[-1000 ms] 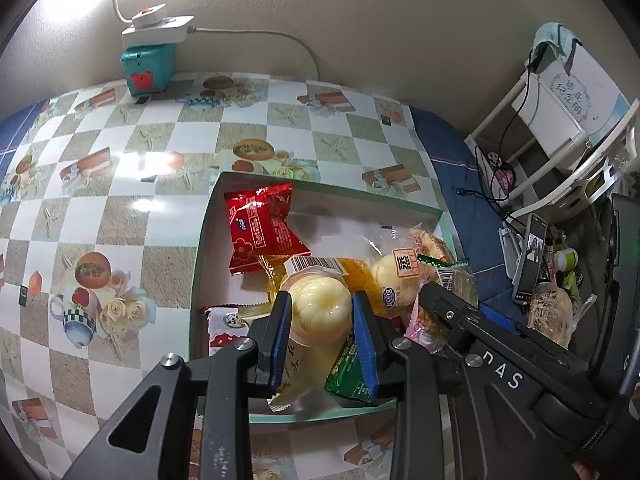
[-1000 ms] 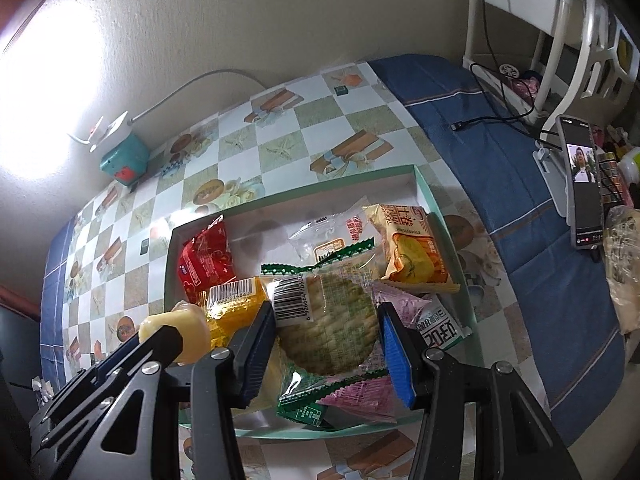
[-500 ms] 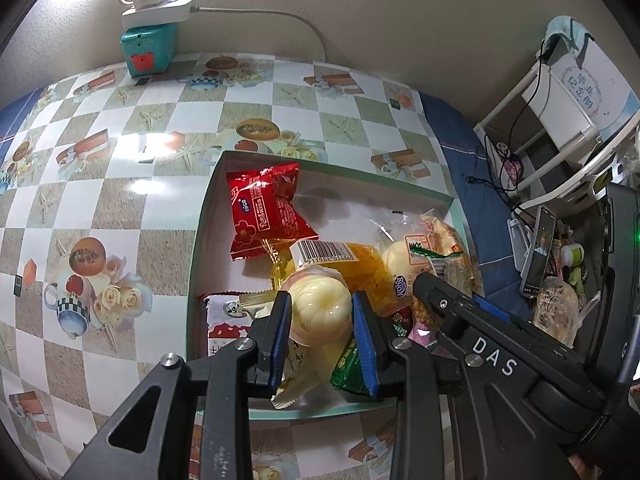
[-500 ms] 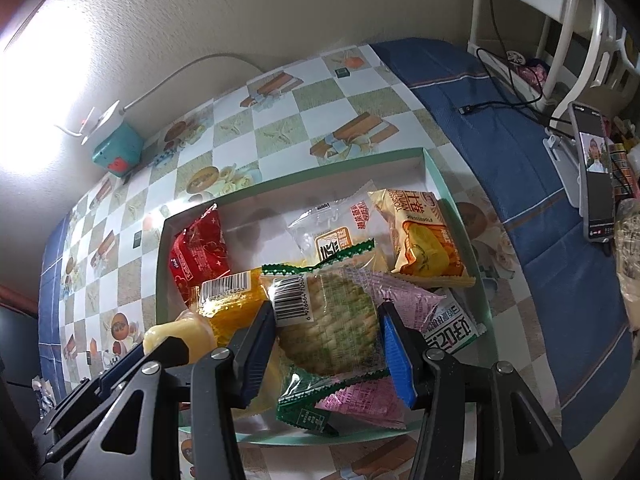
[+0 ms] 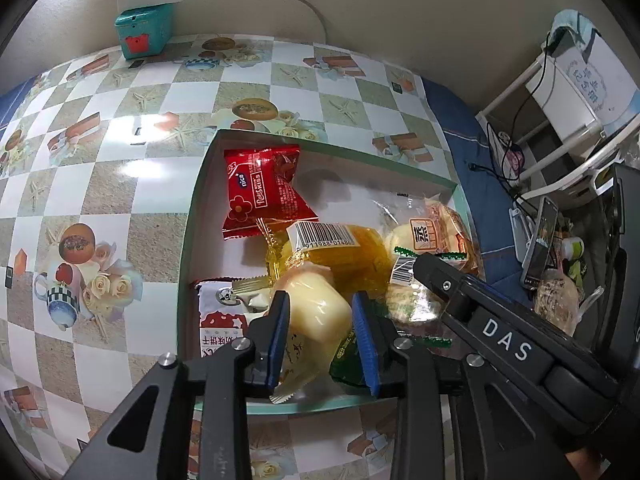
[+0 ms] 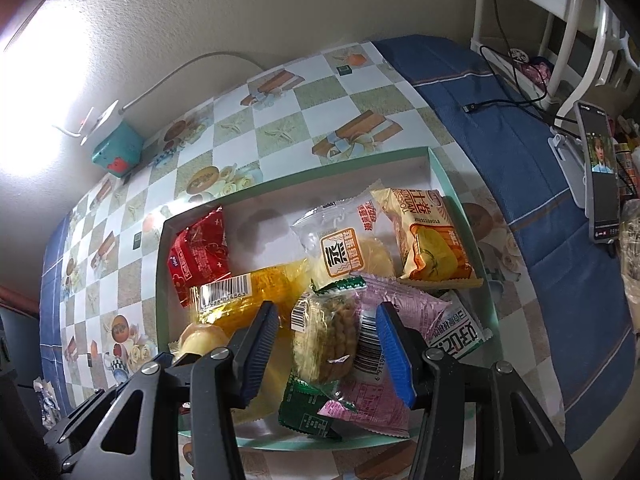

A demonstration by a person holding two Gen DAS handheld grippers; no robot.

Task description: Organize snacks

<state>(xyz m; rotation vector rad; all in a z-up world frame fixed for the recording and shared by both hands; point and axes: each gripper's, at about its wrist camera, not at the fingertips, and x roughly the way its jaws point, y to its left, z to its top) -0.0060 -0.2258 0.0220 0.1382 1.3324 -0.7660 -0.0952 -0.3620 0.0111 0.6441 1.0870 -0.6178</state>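
Checkered tablecloth (image 5: 100,184) carries your green-rimmed box (image 5: 192,240) of snacks. Over it, your left gripper (image 5: 320,332) has just been loosening around the pale yellow pudding cup (image 5: 316,308); your right gripper (image 6: 326,344) stands slack around the green-wrapped biscuit pack (image 6: 326,340).

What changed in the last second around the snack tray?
The round cookie pack turned from flat to edge-on between the right gripper's fingers, now clear of both. The pale yellow snack tipped over in the left gripper, whose fingers just eased open slightly. Tray and other packets unchanged.
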